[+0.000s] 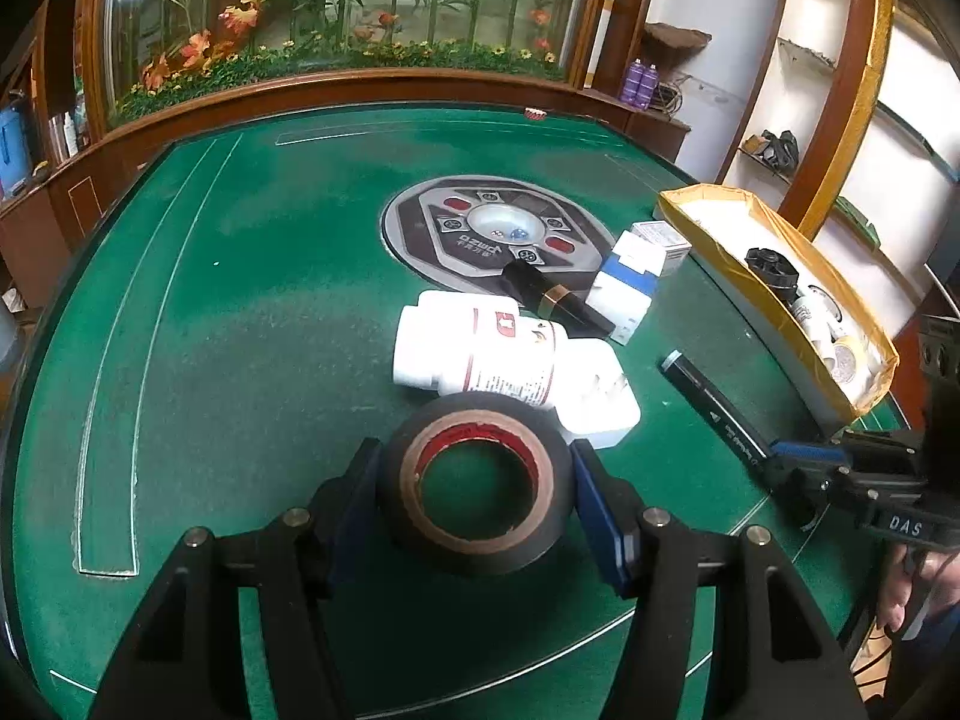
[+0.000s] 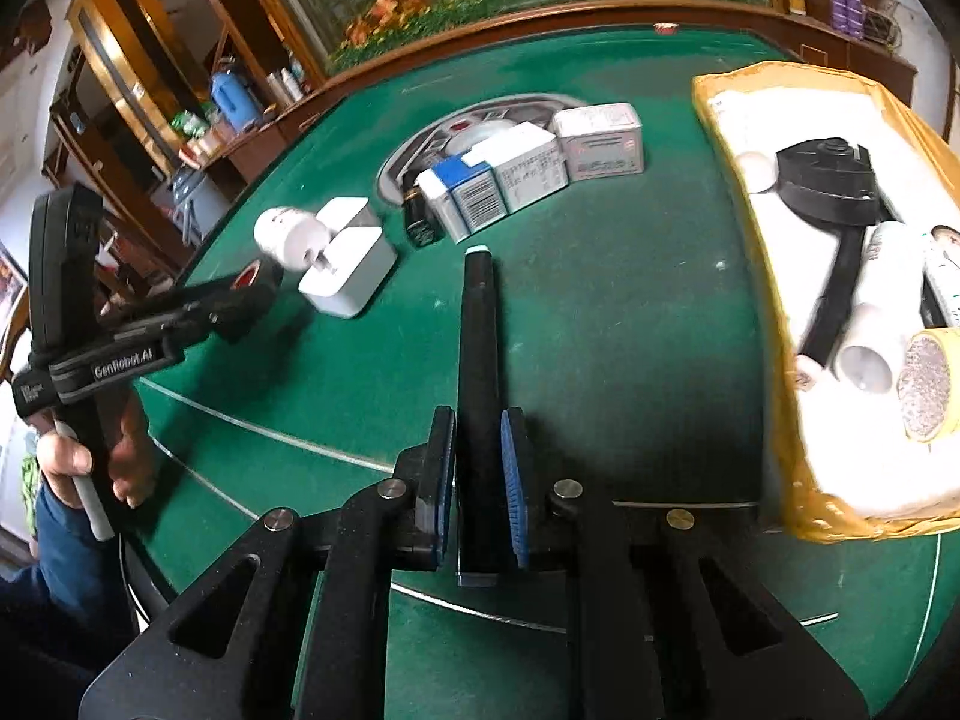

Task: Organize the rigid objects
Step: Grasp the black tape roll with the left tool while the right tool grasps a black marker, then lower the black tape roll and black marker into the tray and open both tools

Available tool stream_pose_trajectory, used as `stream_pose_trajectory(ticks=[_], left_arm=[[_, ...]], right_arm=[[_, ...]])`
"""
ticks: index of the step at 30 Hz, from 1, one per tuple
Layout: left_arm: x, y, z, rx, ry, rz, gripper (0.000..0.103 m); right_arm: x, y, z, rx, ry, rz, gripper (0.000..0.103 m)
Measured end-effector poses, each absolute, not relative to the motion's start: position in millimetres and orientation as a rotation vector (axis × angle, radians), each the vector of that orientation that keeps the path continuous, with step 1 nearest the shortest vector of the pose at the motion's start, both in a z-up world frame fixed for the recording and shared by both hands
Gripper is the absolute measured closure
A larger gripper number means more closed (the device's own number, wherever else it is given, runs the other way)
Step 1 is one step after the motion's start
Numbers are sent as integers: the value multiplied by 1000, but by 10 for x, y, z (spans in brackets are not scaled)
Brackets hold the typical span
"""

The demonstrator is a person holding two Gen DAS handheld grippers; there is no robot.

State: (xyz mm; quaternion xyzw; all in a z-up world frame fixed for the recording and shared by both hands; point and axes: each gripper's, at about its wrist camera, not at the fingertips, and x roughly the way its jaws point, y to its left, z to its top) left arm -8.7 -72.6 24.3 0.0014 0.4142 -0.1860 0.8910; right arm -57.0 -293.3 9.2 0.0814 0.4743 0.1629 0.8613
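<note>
My left gripper (image 1: pixel 474 456) is shut on a black tape roll (image 1: pixel 477 516) with a brown and red core, one pad pressing on each side, low over the green felt table (image 1: pixel 240 330). In the right wrist view the same gripper (image 2: pixel 258 294) shows at the left with the tape roll (image 2: pixel 252 273) in it. My right gripper (image 2: pixel 478 420) is shut on a black marker pen (image 2: pixel 477 330) near its rear end, and its capped tip points away. From the left wrist view, that gripper (image 1: pixel 774 459) holds the marker (image 1: pixel 714 402) close to the felt.
A white pill bottle (image 1: pixel 480 354), a white charger plug (image 1: pixel 594 408), a black lipstick tube (image 1: pixel 558 300) and two cartons (image 1: pixel 624 288) (image 1: pixel 663 243) lie mid-table. A yellow-taped box (image 1: pixel 774 276) at the right holds bottles, a black part and a roll. A hand (image 2: pixel 72 462) grips the left handle.
</note>
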Motion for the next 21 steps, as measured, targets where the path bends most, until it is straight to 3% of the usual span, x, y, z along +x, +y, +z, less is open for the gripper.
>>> stream_pose_trajectory(ticks=[12, 21], left_arm=[[-109, -673, 294, -26, 842, -416, 41], [-193, -731, 391, -49, 813, -472, 41]], right_arm=[[-386, -2606, 104, -41, 1010, 249, 87], [-504, -2872, 223, 223, 921, 357, 88]])
